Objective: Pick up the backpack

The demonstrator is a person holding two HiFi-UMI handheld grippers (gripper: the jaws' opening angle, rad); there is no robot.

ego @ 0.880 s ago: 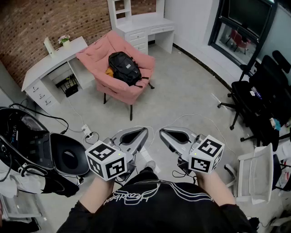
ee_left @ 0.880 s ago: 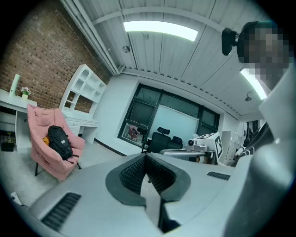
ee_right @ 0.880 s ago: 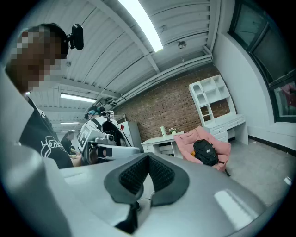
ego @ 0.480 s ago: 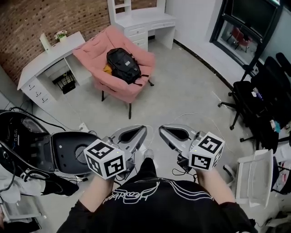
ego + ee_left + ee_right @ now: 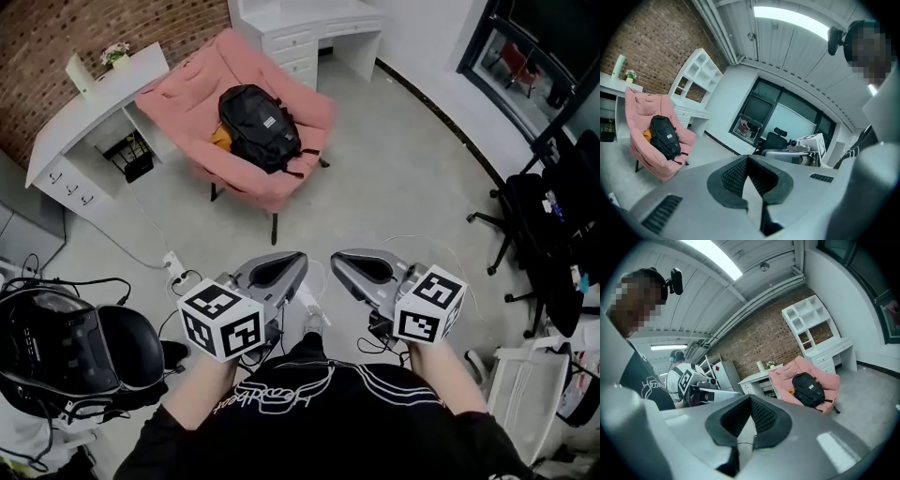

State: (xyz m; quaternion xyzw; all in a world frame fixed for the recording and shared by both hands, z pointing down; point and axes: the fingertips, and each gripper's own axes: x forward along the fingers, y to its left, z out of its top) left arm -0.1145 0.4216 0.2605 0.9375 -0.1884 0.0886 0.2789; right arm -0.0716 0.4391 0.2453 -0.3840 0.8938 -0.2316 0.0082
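A black backpack (image 5: 259,127) lies on the seat of a pink armchair (image 5: 178,97) across the room; it also shows in the left gripper view as the backpack (image 5: 664,137) and in the right gripper view as the backpack (image 5: 808,389). My left gripper (image 5: 298,260) and right gripper (image 5: 336,259) are held side by side close to my chest, far short of the chair. Both are shut with nothing between their jaws.
White desks (image 5: 94,103) stand along the brick wall behind the armchair. A cable and power strip (image 5: 174,268) lie on the grey floor. Black office chairs (image 5: 548,216) crowd the right side. A black open case (image 5: 70,347) sits at the left.
The view has shifted forward: the armchair and backpack sit slightly nearer and the black case has slid down to the lower left. Both grippers keep the same shut pose.
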